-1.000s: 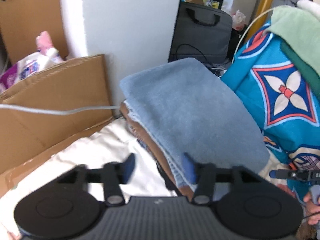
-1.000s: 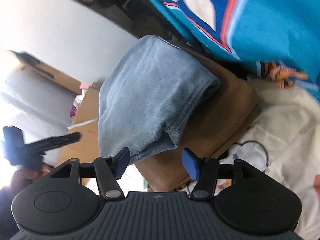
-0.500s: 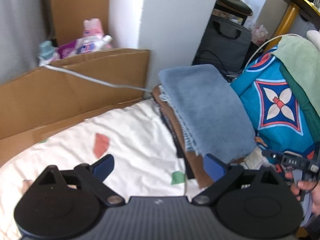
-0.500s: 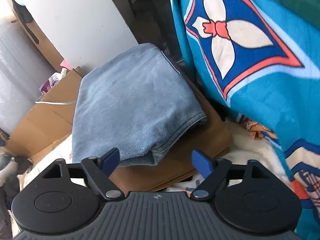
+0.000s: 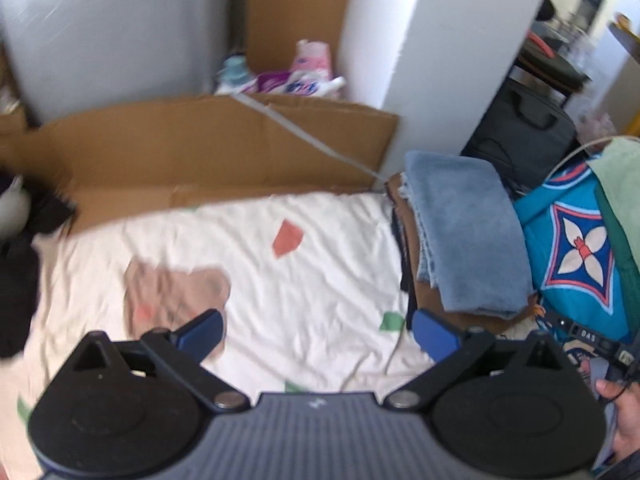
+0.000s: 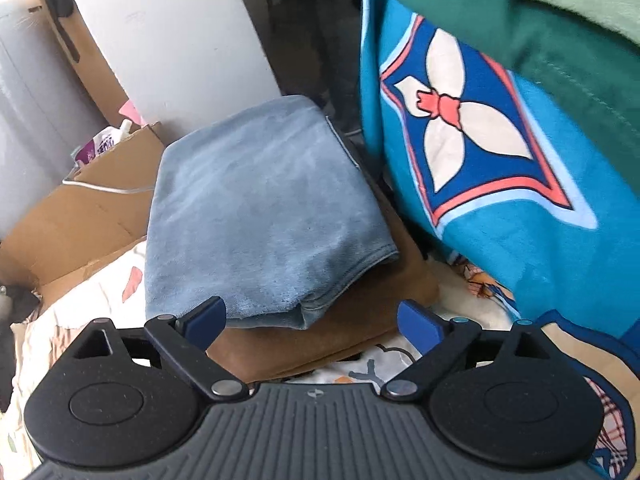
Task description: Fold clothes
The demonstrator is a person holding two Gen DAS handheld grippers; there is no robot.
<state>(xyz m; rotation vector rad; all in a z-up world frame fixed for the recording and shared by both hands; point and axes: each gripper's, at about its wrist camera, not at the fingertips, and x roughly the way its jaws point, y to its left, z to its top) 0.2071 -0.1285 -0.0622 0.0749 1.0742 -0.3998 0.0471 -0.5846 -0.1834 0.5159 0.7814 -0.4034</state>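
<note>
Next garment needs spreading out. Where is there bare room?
Free: the white sheet between the cardboard and the open left gripper, left of the folded stack. Crowded: blue towel on brown cloth, against the hanging blanket.

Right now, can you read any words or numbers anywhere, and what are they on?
"DAS" on the thin black bar near the hand, left wrist view; what follows is unreadable.
Purple and white packets behind the brown cardboard: print too blurred.
Folded blue towel: no text.
</note>
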